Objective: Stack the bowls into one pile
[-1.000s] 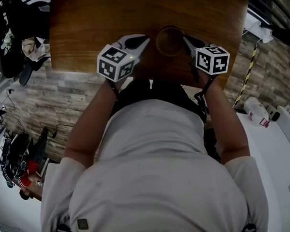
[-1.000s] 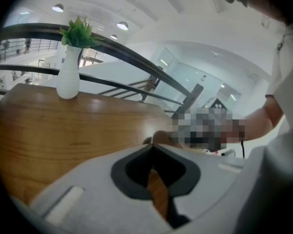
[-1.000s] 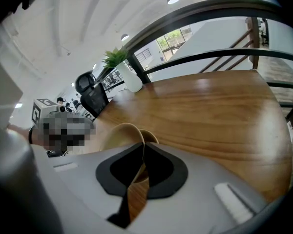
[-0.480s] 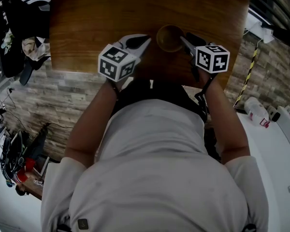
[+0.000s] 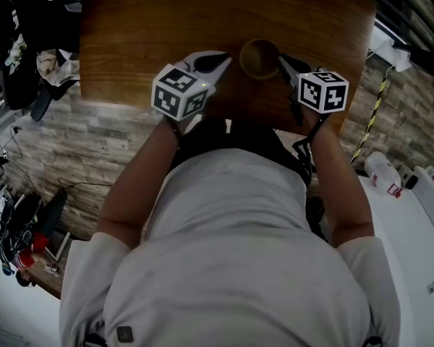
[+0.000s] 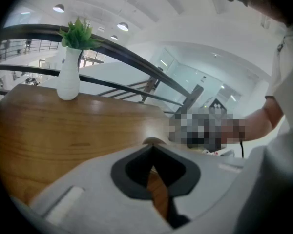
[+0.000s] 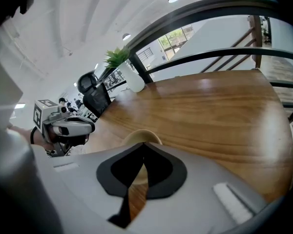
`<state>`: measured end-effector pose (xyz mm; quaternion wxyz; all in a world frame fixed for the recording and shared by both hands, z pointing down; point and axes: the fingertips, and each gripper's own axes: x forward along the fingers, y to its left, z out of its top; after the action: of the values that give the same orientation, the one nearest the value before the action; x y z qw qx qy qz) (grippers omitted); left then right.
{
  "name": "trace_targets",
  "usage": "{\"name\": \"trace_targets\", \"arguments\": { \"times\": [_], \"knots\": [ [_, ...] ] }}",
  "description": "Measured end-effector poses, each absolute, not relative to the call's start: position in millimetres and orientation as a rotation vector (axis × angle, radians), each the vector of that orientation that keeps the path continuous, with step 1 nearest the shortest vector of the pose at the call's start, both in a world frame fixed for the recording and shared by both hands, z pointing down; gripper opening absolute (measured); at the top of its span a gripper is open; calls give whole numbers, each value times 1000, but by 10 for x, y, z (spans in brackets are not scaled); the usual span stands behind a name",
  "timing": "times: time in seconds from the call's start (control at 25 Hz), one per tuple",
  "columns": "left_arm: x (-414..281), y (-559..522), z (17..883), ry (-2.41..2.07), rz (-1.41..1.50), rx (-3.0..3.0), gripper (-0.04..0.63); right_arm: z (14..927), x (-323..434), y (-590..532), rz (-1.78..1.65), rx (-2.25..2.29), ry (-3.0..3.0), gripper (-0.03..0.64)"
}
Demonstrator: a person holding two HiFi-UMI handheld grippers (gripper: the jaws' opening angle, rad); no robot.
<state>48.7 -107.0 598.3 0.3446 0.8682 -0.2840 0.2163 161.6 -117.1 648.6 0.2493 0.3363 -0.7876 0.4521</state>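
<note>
The right claw [image 7: 144, 145] has just been closing, and its jaws now meet on nothing. The left claw [image 6: 153, 146] is also pressed together and empty. The bowls [image 5: 260, 58] sit just ahead of both tips, between them, on the table [image 5: 145, 35]. The pile looks finished, so both claws should back away without nudging it.

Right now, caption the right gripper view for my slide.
Right hand-held gripper, jaws just closed on nothing, aimed at a wooden bowl on the table; left hand-held gripper and white vase beyond.
</note>
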Motion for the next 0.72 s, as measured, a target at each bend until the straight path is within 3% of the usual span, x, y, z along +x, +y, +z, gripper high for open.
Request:
{"name": "trace_targets", "arguments": {
  "times": [0.72],
  "knots": [
    [352,-919,5644,-746,542,2314,3,6152,1540,-1026,1179,958,-2190,9]
  ]
}}
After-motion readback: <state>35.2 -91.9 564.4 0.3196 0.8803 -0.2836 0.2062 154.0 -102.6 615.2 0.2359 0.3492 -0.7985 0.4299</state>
